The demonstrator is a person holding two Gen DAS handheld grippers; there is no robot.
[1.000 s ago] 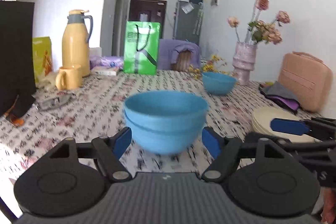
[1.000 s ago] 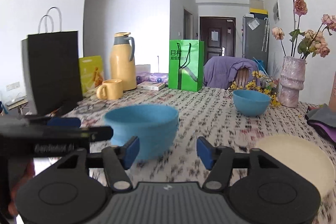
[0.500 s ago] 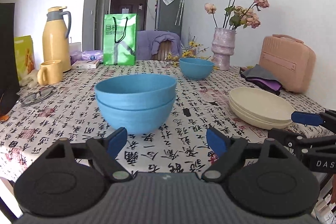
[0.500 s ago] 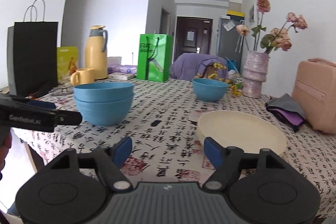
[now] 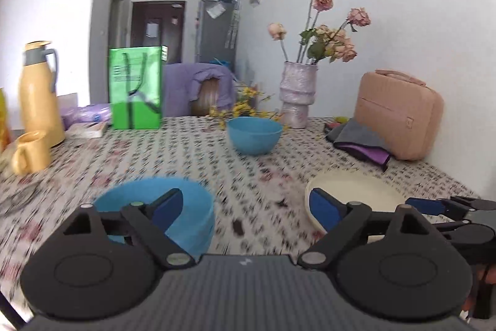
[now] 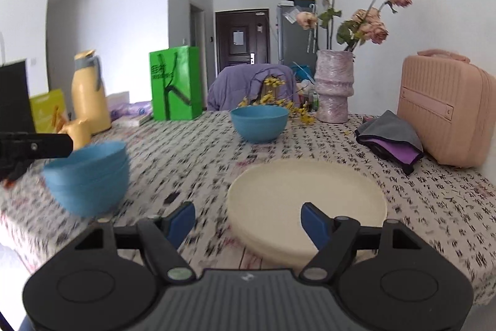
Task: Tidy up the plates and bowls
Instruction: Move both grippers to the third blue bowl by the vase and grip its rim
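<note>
My left gripper (image 5: pixel 245 208) and right gripper (image 6: pixel 248 221) are both spread wide and hold nothing. The stacked blue bowls (image 6: pixel 88 177) sit on the patterned tablecloth (image 6: pixel 192 157) near my left gripper, and the cream plates (image 6: pixel 307 200) lie just ahead of my right. A lone blue bowl (image 6: pixel 259 123) stands farther back, near the vase (image 6: pixel 334 86).

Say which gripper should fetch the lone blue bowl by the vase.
Probably right. The right gripper is open with the lone round blue bowl straight ahead; the left gripper sits beside the stacked blue bowls.
</note>
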